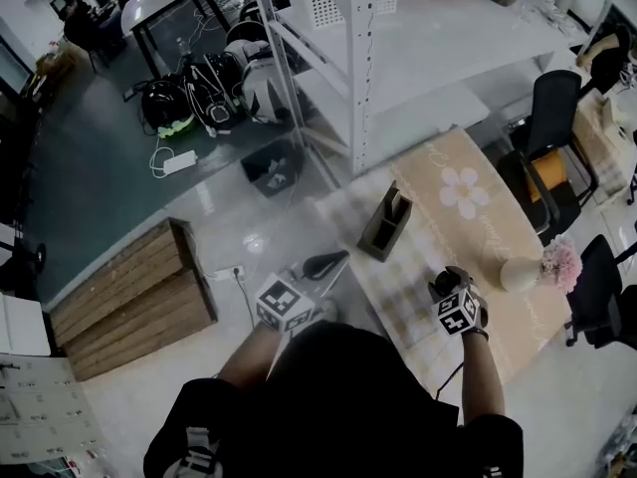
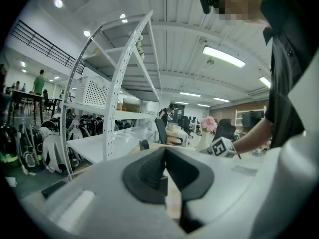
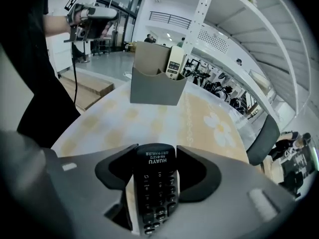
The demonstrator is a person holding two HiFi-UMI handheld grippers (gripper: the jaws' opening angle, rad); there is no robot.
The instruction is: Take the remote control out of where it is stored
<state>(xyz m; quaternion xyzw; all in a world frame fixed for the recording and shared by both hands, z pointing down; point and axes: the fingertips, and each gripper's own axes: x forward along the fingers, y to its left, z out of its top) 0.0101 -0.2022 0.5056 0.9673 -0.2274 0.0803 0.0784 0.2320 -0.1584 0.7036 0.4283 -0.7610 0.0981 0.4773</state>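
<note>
The right gripper (image 3: 155, 157) is closed on the black remote control (image 3: 155, 188), gripped across its width above the table's (image 3: 99, 118) near edge, well clear of the grey holder (image 3: 154, 87). The remote is judged light, rigid and smooth-sided, best held mid-body. The left gripper (image 2: 166, 169) is closed on nothing.

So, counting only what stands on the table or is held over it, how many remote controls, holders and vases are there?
Remote controls: 2, the black remote in the right gripper and the white remote standing in the holder
Holders: 1, the grey holder
Vases: 1, the vase with pink flowers
Total: 4
</note>
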